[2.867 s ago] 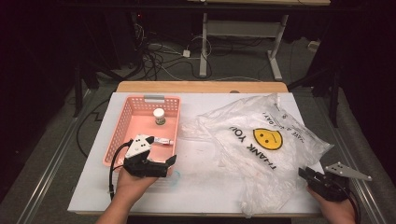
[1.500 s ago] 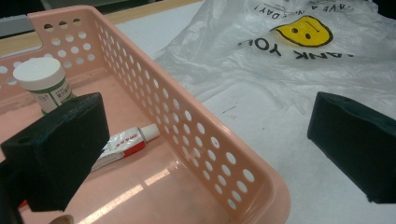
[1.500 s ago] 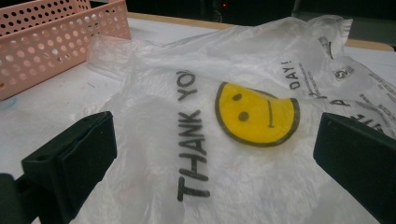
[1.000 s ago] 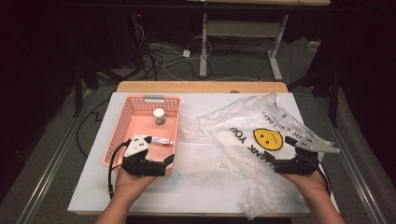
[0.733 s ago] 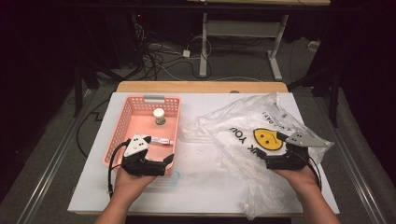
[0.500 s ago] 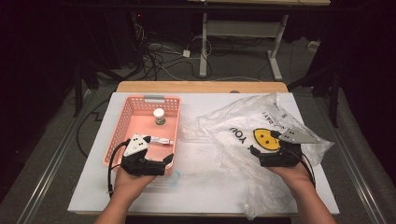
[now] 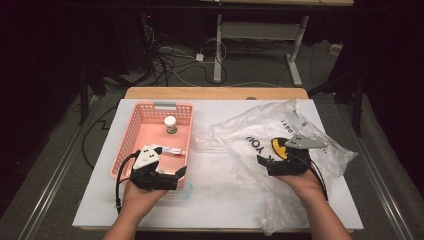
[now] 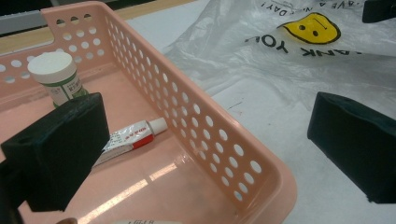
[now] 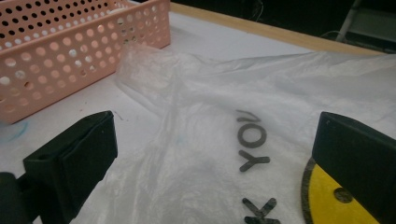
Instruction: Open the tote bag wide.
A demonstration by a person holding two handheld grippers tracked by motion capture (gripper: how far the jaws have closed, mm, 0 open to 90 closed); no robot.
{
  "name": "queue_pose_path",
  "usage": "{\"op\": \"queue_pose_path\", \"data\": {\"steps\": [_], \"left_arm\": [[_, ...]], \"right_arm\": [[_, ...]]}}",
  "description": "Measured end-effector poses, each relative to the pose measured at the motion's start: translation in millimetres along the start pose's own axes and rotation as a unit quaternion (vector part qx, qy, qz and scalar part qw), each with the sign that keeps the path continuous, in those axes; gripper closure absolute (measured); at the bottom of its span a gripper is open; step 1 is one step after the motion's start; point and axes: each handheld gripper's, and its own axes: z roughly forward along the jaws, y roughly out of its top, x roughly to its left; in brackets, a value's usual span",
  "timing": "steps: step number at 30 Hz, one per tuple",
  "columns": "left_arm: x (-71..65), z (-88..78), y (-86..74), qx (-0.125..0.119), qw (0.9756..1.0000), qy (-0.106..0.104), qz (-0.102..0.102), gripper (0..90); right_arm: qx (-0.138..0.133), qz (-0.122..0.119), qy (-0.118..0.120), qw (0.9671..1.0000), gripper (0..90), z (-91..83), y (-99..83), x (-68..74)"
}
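Hovering wide-jawed, right gripper point(image 7: 263, 162) sits over crumpled clear smiley-printed bag point(image 7: 250, 135); left gripper point(image 7: 181, 173) gapes too.

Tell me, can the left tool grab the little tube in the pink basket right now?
Probably yes. The left tool sits at the near corner of the pink basket, jaws wide apart and holding nothing. The tube lies flat on the basket floor close ahead, with nothing on top; the tool would just need to clear the basket wall.

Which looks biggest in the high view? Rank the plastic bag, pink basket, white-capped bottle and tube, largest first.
1. Plastic bag, spread widest.
2. Pink basket.
3. Tube and white-capped bottle: both small and look close in size, so I won't rank them.
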Motion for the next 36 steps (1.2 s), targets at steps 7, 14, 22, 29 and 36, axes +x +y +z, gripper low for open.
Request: {"op": "queue_pose_path", "data": {"steps": [7, 14, 22, 29, 36], "left_arm": [[-3.4, 0.5, -1.8, 0.003, 1.0000, -0.003, 0.006, 0.0], [-4.1, -0.5, -2.2, 0.003, 1.0000, -0.003, 0.005, 0.0], [-4.7, 0.2, -1.7, 0.003, 1.0000, -0.007, 0.006, 0.0], [-4.3, 0.0, -1.8, 0.004, 0.9999, -0.007, 0.008, 0.0], [-4.7, 0.4, -1.9, 0.004, 0.9999, -0.008, 0.008, 0.0]], "right_arm": [[0.018, -0.006, 0.028, 0.9994, 7.2, 5.3, -5.1, 10.7], [0.057, -0.029, 0.059, 0.9962, 35.1, 10.9, -13.1, 24.9], [0.115, -0.061, 0.066, 0.9893, 35.8, 25.1, -22.5, 36.6], [0.157, -0.068, 0.067, 0.9830, 26.7, 38.4, -32.2, 37.1], [0.166, -0.078, 0.056, 0.9815, 30.7, 42.7, -34.9, 38.0]]}}
